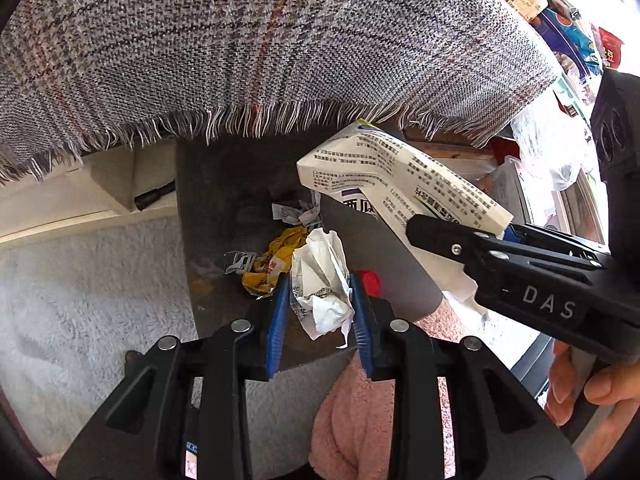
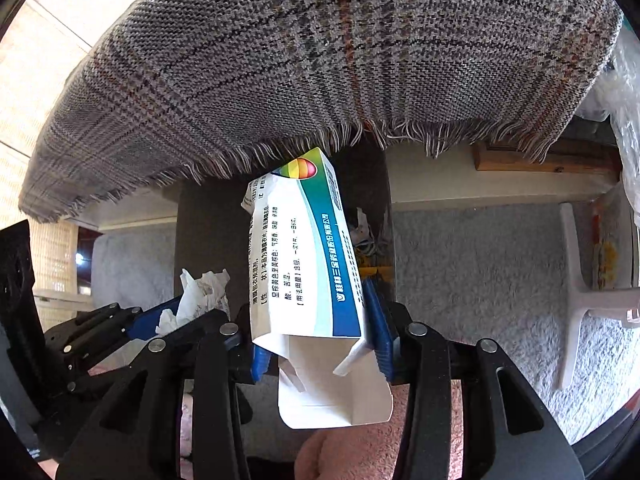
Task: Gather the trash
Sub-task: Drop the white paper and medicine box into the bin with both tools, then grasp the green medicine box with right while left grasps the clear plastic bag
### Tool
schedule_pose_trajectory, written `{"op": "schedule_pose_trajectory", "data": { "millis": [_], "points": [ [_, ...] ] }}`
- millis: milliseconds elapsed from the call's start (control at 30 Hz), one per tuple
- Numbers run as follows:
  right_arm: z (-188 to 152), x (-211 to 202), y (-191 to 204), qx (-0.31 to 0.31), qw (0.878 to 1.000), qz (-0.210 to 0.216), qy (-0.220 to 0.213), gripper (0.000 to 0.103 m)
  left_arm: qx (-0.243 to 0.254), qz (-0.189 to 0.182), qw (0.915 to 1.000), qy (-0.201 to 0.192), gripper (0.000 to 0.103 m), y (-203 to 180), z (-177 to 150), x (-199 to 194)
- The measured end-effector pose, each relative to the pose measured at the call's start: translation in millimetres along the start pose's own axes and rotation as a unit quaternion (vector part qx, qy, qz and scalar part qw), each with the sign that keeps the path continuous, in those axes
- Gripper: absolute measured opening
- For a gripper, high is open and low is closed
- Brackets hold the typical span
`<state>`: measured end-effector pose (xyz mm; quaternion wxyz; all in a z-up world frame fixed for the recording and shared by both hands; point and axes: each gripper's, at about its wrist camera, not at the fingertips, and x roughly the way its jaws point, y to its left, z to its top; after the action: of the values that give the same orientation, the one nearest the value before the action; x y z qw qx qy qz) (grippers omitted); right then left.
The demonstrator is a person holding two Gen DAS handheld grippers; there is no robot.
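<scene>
My left gripper points down with a crumpled white paper pinched between its blue pads. It hangs over the open dark bin, which has a yellow wrapper and paper scraps on its bottom. Just to the right, my right gripper grips one end of a white printed medicine box. In the right wrist view the box, its flap open, sits between the pads of the right gripper above the bin. The left gripper with its paper shows at lower left.
A plaid fringed cloth overhangs the far side of the bin. A fluffy pale rug lies around it and something pink and fluffy lies near me. A white plastic stand lies right. A hand holds the right gripper.
</scene>
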<state>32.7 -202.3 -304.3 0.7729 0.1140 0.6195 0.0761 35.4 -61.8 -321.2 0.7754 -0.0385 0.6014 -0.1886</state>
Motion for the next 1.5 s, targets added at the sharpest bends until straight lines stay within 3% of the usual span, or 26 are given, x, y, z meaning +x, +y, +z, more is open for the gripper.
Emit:
{"op": "schedule_pose_trajectory", "data": {
  "millis": [100, 167, 300, 400, 467, 633, 833, 1033, 1500],
  "points": [
    [3, -1, -1, 0.004, 1.0, -0.001, -0.007, 0.045, 0.003, 0.004, 1.0, -0.002, 0.039, -1, 0, 1],
    [5, -5, -1, 0.004, 1.0, 0.0, -0.012, 0.055, 0.003, 0.01, 0.9999, -0.005, 0.044, 0, 0, -2],
    [6, -20, -2, 0.004, 1.0, -0.006, -0.03, 0.059, 0.003, 0.021, 0.9996, -0.018, 0.055, 2, -1, -15],
    [5, -35, -4, 0.002, 0.999, -0.012, -0.046, 0.069, 0.003, 0.027, 0.9992, -0.03, 0.067, 1, -2, -28],
    [4, -46, -4, 0.0, 0.998, -0.016, -0.058, 0.081, 0.005, 0.033, 0.9985, -0.044, 0.077, -2, -3, -40],
    [0, -79, -1, -0.009, 0.995, -0.017, -0.095, 0.097, 0.008, 0.029, 0.9964, -0.079, 0.094, -8, -4, -77],
    [7, -127, -5, -0.01, 0.99, -0.003, -0.141, 0.1, 0.019, 0.038, 0.9914, -0.124, 0.095, -18, 2, -126],
    [27, -163, -5, -0.017, 0.984, -0.018, -0.175, 0.1, 0.028, 0.048, 0.9871, -0.151, 0.095, -20, 23, -159],
    [117, -164, 6, -0.015, 0.981, -0.035, -0.191, 0.1, 0.004, 0.055, 0.9851, -0.163, 0.095, 9, 118, -161]
  ]
}}
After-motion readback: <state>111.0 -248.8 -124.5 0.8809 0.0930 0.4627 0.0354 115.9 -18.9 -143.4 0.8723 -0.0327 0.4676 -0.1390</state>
